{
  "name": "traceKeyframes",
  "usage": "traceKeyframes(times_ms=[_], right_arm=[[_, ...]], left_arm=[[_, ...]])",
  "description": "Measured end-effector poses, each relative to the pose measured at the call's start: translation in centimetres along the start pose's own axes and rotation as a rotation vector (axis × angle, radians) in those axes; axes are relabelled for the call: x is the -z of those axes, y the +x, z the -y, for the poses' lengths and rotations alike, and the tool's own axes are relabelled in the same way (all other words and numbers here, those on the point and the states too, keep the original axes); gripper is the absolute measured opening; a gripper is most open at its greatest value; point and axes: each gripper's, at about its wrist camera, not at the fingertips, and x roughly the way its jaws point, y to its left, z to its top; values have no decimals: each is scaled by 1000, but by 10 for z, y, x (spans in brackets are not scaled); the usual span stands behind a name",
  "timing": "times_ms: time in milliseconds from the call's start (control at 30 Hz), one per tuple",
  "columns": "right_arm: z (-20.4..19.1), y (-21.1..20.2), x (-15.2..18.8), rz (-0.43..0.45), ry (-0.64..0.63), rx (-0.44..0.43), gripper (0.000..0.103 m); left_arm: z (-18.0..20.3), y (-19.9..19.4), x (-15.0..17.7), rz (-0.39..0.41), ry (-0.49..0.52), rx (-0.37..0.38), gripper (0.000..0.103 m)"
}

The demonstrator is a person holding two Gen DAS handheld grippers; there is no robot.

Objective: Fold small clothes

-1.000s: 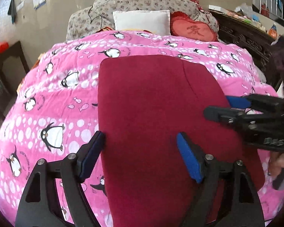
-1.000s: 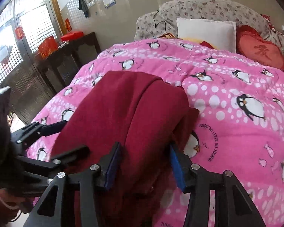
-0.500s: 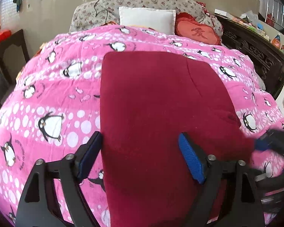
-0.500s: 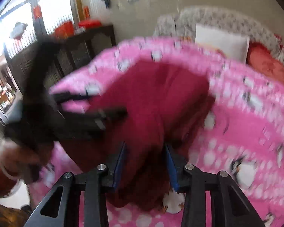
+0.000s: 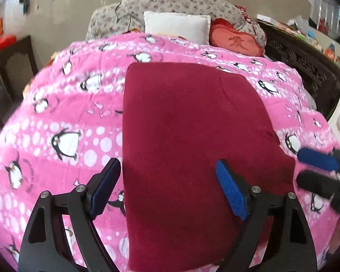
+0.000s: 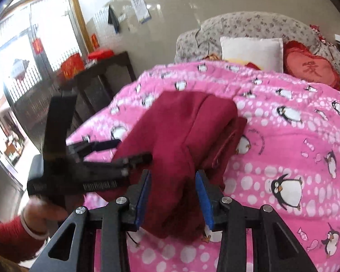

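Observation:
A dark red garment [image 5: 188,140] lies folded into a flat rectangle on a pink penguin-print quilt [image 5: 63,117]. My left gripper [image 5: 167,188] is open, its jaws wide apart over the garment's near left edge, holding nothing. My right gripper [image 6: 173,195] has its jaws closed around the bunched near right edge of the garment [image 6: 183,140]; whether the pads press the cloth is unclear. The right gripper also shows at the right edge of the left wrist view [image 5: 317,170]. The left gripper shows in the right wrist view [image 6: 117,151] at the garment's left side.
Pillows lie at the head of the bed: a white one [image 5: 176,26], a red heart cushion [image 5: 235,42] and a floral one [image 5: 170,2]. A dark wooden table [image 6: 97,83] stands to the left. Dark carved furniture [image 5: 303,68] stands to the right.
My right gripper's jaws have narrowed around the garment's right edge and it has drawn back toward the near right. My left gripper has stayed open over the near left edge.

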Motion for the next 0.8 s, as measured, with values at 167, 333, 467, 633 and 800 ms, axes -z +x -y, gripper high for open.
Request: traceKeyframes(times_ms=[167,333,467,633,800], right_arm=[[-3,-1,-5,1,3,28,39],[4,6,-5,-7,41,18,41],[3,8,-4,-7,49,19,43],[-2,8,-5,9,33,46,46],[-6,4,-6,8,25,77,47]], left_arm=[[0,-13,0,37,7,-10,86],[-5,-21,-1,63,-21,-31,86],[-5,-23,-1,66,-24,-50,86],[-1,-24,1,68,-1,-86,86],[2,-31,5,92,2,-112,86]])
